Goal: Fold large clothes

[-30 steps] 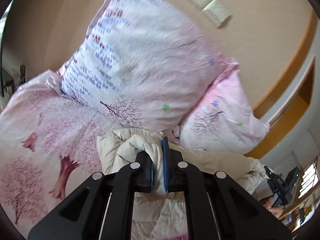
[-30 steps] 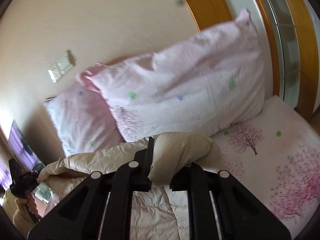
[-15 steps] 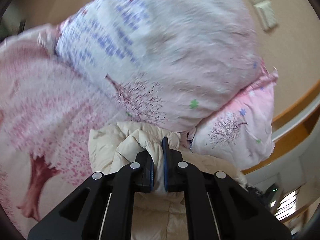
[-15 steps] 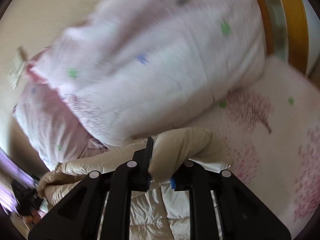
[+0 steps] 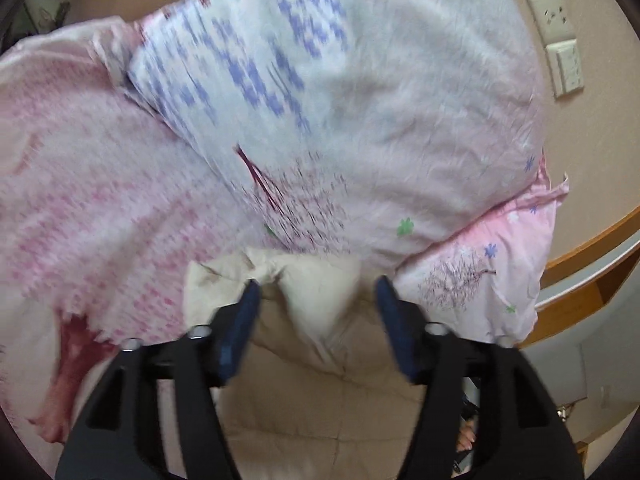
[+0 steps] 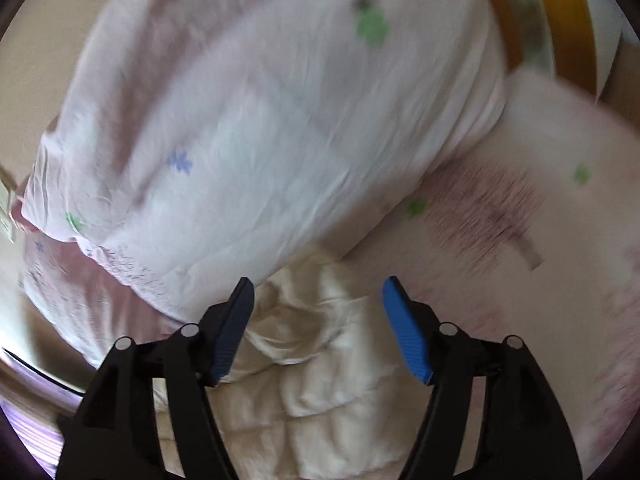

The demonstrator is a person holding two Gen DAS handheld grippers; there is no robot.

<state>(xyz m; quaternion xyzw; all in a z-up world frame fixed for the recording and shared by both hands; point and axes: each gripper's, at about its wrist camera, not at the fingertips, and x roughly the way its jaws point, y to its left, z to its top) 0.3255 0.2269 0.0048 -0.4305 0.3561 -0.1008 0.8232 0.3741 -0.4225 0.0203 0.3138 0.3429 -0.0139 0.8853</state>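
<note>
A cream quilted puffer jacket (image 5: 316,380) lies on the pink tree-print bed sheet (image 5: 100,208), its top edge up against the pillows. My left gripper (image 5: 316,312) is open, its blue pads on either side of a bunched corner of the jacket. The jacket shows in the right wrist view (image 6: 316,360) too, crumpled at the pillow's foot. My right gripper (image 6: 316,320) is open, its jaws wide apart over that edge and holding nothing.
A large white-and-pink pillow (image 5: 360,100) leans on the beige wall right behind the jacket, with a second pink pillow (image 5: 492,272) beside it. Wall sockets (image 5: 560,44) are above. A wooden headboard frame (image 6: 560,20) runs along the bed (image 6: 540,240).
Both grippers were shut on the jacket's edge; they moved it down toward the pillows and have now opened, letting the jacket rest on the bed.
</note>
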